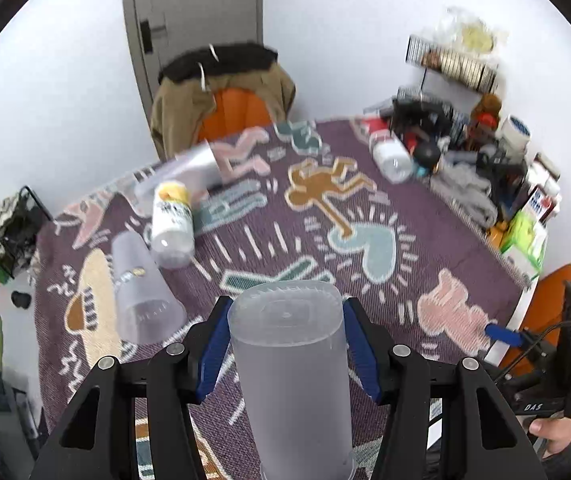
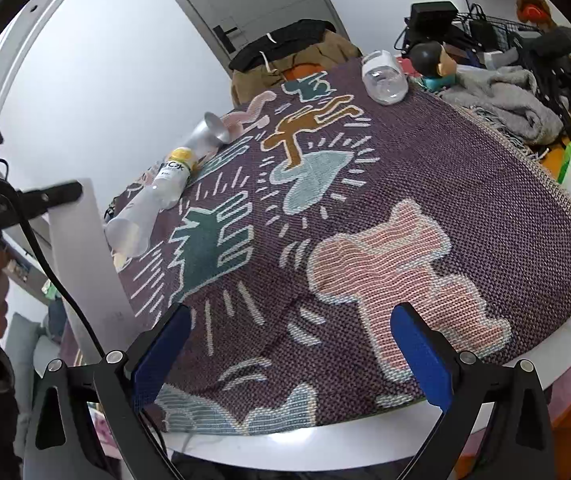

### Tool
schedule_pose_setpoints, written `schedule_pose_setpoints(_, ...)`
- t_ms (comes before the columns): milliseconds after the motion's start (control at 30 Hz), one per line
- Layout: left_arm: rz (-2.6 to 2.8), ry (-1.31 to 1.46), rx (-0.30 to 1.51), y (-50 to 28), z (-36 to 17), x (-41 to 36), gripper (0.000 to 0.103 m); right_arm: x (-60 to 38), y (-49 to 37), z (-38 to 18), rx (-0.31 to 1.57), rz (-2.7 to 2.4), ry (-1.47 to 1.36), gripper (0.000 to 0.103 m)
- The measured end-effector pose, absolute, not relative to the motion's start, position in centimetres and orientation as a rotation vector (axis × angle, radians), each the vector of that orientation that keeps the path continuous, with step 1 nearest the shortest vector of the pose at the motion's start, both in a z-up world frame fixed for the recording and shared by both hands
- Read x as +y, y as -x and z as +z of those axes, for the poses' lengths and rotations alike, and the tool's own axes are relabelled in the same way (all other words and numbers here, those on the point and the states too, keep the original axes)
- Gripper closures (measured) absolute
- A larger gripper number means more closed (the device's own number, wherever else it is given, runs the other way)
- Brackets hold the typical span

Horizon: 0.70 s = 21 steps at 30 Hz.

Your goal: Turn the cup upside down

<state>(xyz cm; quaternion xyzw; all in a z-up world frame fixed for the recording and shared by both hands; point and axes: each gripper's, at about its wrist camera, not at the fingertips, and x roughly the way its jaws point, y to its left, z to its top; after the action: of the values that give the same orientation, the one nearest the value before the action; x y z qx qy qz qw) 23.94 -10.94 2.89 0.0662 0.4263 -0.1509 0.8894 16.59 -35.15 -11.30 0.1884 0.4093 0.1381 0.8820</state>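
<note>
Clamped between the blue pads of the left tongs [image 1: 285, 332], a frosted plastic cup [image 1: 291, 364] is held above the patterned cloth [image 1: 425, 224] on the counter, its closed base pointing away from the camera. Ahead and to the left of these tongs, a second clear cup [image 1: 141, 292] lies on its side, with a yellow-capped bottle [image 1: 171, 220] just beyond it. Farther off, another clear bottle [image 1: 391, 156] lies near the cluttered far edge. Over the near edge of the cloth, the right tongs [image 2: 291, 352] hang spread apart, gripping nothing.
</note>
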Motion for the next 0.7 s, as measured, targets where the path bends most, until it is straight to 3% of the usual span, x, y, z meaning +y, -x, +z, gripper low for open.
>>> schedule_pose_setpoints(300, -0.300, -0.131, 0.630, -22.3, 5.1, -10.0, 0.046, -34.8, -16.3, -10.5, 0.815, 0.278, -0.361, 0.002)
schedule_pose_setpoints(700, -0.202, -0.164, 0.423, -23.2, 1.9, -10.7, 0.046, -35.8, -16.9, -11.5, 0.829, 0.251, -0.377, 0.002)
